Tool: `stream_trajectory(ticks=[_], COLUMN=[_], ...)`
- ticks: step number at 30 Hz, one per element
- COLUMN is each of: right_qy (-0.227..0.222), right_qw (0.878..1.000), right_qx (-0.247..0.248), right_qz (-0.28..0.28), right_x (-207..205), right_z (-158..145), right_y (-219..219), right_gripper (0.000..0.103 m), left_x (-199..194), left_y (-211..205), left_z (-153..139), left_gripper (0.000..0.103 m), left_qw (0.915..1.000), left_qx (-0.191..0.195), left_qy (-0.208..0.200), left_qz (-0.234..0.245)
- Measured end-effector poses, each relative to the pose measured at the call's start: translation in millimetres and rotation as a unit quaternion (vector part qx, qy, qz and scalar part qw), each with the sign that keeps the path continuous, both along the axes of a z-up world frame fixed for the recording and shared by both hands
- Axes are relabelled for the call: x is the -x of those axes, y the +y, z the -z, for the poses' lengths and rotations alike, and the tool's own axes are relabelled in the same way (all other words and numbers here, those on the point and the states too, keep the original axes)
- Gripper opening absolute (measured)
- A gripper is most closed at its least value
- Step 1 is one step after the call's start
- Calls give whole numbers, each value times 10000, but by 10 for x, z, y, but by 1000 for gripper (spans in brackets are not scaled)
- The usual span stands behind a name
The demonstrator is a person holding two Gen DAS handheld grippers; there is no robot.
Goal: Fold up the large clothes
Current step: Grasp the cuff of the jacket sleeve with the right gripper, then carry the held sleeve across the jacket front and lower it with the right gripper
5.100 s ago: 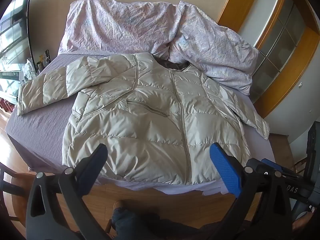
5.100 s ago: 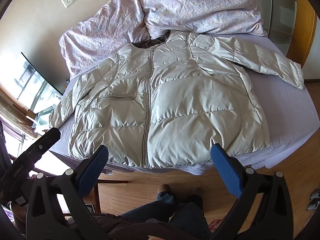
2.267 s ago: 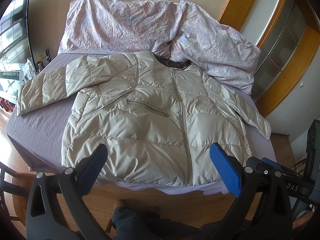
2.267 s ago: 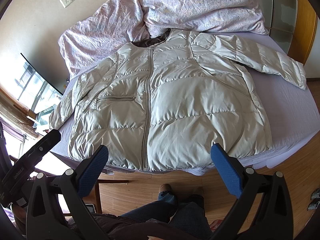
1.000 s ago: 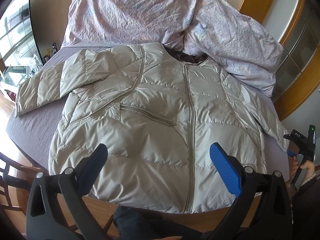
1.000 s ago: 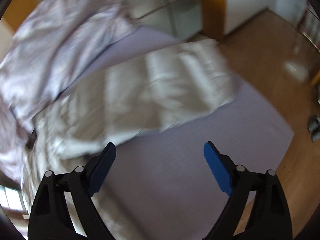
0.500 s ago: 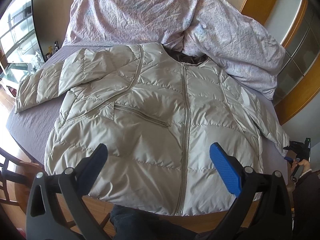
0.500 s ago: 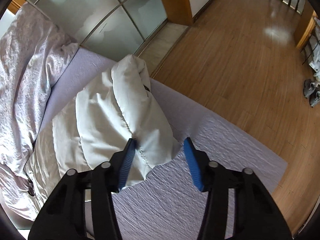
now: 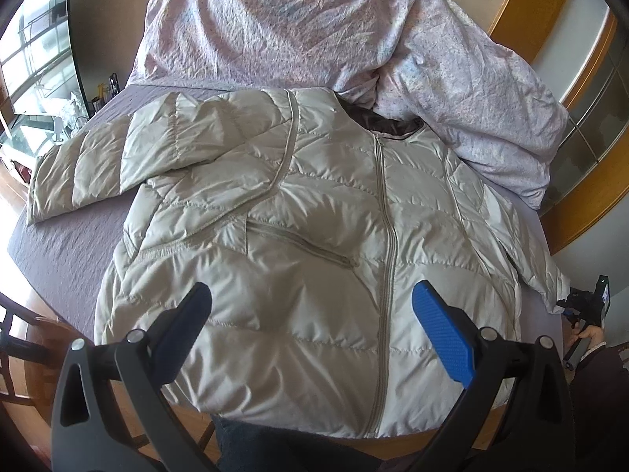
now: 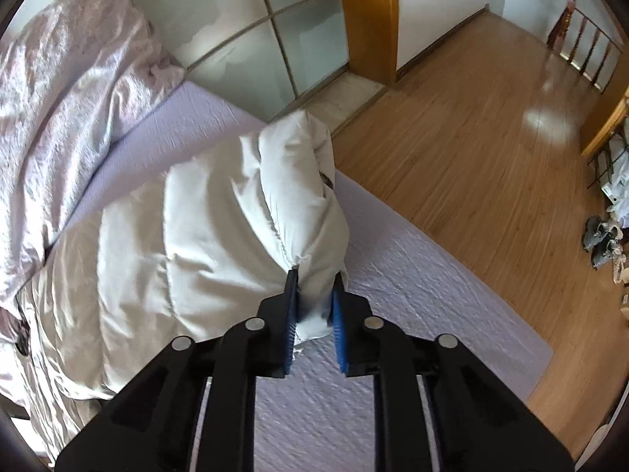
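Observation:
A pale beige puffer jacket (image 9: 314,236) lies zipped, front up, on the purple bed sheet (image 9: 70,244). Its left sleeve (image 9: 90,165) stretches out to the left. My left gripper (image 9: 310,291) hovers open over the jacket's lower front with nothing between its fingers. In the right wrist view, my right gripper (image 10: 314,279) is closing its jaws on the cuff of the other sleeve (image 10: 302,212); the blue pads press the puffy cuff from both sides, just above the sheet (image 10: 354,373). The same gripper (image 9: 585,303) shows small at the right bed edge, held by a hand.
A crumpled pink-patterned duvet (image 9: 275,27) is heaped along the head of the bed. Frosted glass doors (image 10: 255,19) in a wooden frame stand beside the bed. Wooden floor (image 10: 471,137) lies past the bed's right edge, with shoes (image 10: 601,236) on it. A dark chair (image 9: 15,334) stands lower left.
My right gripper swung to the right sleeve's end, came down and shut on the cuff. The left gripper drifted a little closer over the jacket and stayed open.

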State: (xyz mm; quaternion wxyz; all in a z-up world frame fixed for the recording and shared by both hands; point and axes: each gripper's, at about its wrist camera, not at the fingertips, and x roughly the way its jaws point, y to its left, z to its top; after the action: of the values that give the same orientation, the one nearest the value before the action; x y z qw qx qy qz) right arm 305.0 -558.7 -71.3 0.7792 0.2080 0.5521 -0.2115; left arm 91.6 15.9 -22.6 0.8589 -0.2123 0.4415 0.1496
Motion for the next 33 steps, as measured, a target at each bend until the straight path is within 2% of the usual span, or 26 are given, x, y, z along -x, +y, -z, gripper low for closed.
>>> stream_trajectory(ticks=[6,10,14,18,22,26,33], right_qy=[-485,-768,-797,-718,-646,-338,52], right_qw=[9979,9946,9909,9836,9688,9541,9335], right_qx=[262,155,-70,-319,-608,-492,-698], right_qz=[-336,-686,-1084,-1624,-2312,-2934,-3516], right_x=[-146,-299,-406,-559,-649,-707,-645], right_z=[-378,-587,-673,-620,-551,-376,-139], right_y=[411,839,1360,2059,2815,3551,4300], right_gripper=[14,14,14,14,14,14,14], left_x=[-112,-154,-167,-153,-116,-51,97], left_y=[293,532,768,965,1160,1326,1542], left_z=[-10,18,45,70,120,162,197], left_gripper=[101,101,101,101,101,101,101], left_qw=[10000,10000,9998,9995,9990,9982,9964], left_qx=[-26,20,80,148,188,217,249], left_qy=[-5,11,5,-13,41,85,107], left_qz=[-5,-86,-195,-285,-411,-556,-799])
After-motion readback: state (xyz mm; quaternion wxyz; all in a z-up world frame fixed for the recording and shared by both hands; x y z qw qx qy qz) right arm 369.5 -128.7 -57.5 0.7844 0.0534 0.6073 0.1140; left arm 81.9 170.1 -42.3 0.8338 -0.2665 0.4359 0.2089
